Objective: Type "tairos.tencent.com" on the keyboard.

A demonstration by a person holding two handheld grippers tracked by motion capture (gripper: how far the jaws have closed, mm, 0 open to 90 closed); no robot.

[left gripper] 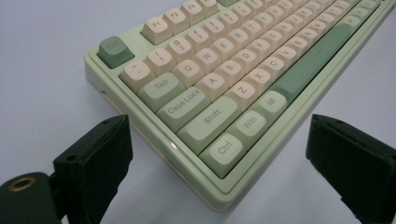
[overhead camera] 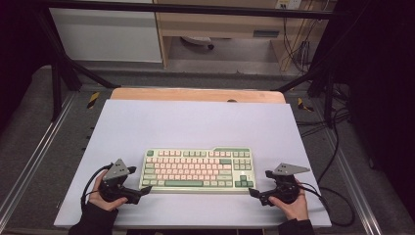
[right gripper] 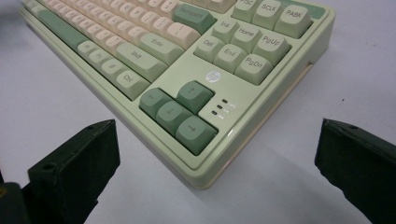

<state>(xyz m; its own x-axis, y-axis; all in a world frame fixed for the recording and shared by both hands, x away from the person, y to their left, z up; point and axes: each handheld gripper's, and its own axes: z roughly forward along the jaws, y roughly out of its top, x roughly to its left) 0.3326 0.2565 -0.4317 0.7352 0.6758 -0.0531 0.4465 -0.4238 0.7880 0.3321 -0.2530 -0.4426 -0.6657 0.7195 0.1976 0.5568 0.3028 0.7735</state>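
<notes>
Keyboard: a green and cream keyboard (overhead camera: 197, 170) lies flat near the front middle of the pale surface (overhead camera: 195, 122), its long side running left to right, green space bar toward the person.

Left tool: the left tool (overhead camera: 145, 190) sits low at the keyboard's near-left corner, held in a hand (overhead camera: 100, 196). In the left gripper view its jaws stand wide apart, one on each side of the corner with the Ctrl key (left gripper: 224, 150); neither jaw touches the case. It has hold of nothing.

Right tool: the right tool (overhead camera: 253, 192) sits at the keyboard's near-right corner, held in the other hand (overhead camera: 293, 205). In the right gripper view its jaws are likewise spread wide, flanking the corner by the green arrow keys (right gripper: 177, 114), with bare surface between each jaw and the case. Nothing is gripped.

Both tools: they point inward at the keyboard from opposite ends, each just beside its corner.

Surroundings: a wooden board edge (overhead camera: 195, 94) shows behind the pale surface; black cables (overhead camera: 337, 147) trail on the right.
</notes>
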